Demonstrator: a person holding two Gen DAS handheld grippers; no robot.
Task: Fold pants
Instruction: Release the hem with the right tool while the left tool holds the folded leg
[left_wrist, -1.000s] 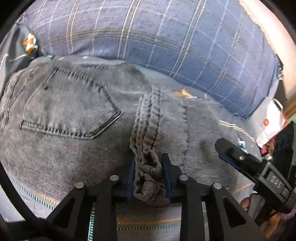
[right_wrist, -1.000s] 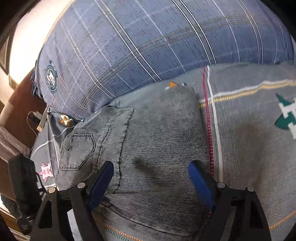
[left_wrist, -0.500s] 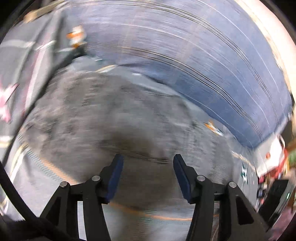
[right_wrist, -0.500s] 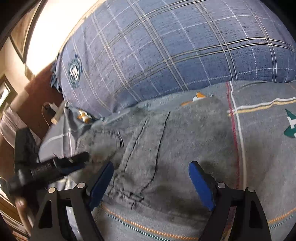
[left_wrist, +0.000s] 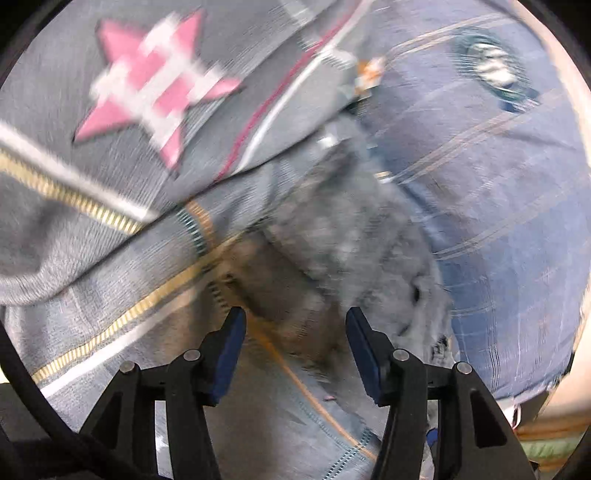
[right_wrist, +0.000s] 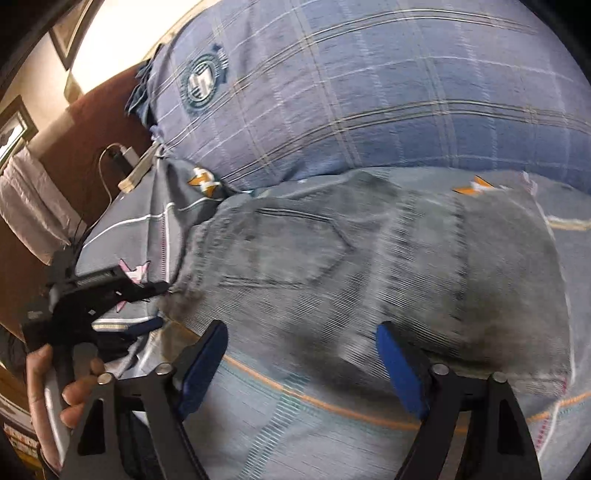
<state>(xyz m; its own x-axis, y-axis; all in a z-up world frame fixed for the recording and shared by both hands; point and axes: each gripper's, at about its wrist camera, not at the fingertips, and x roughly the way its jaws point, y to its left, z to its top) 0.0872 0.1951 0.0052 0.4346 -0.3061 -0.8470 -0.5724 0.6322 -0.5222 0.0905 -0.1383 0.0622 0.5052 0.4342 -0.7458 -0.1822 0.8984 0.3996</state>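
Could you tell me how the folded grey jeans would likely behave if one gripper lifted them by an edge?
The jeans would probably droop and unfold: they are soft denim, only loosely stacked. They look fairly heavy for their size, given thick seams. On the bedspread they should drag rather than slide.

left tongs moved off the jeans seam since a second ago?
Yes. The left tongs let go, opened, and swung to the jeans' edge, away from the plaid pillow, toward the pink star.

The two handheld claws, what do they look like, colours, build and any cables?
The left claw and the right claw look like the same build: black angular plastic arms with triangular cut-outs and round silver pins, each finger tipped with a blue pad. A black cable curves past the left one's base. In the right wrist view, a bare hand holds the left claw's black body; no sleeve shows.
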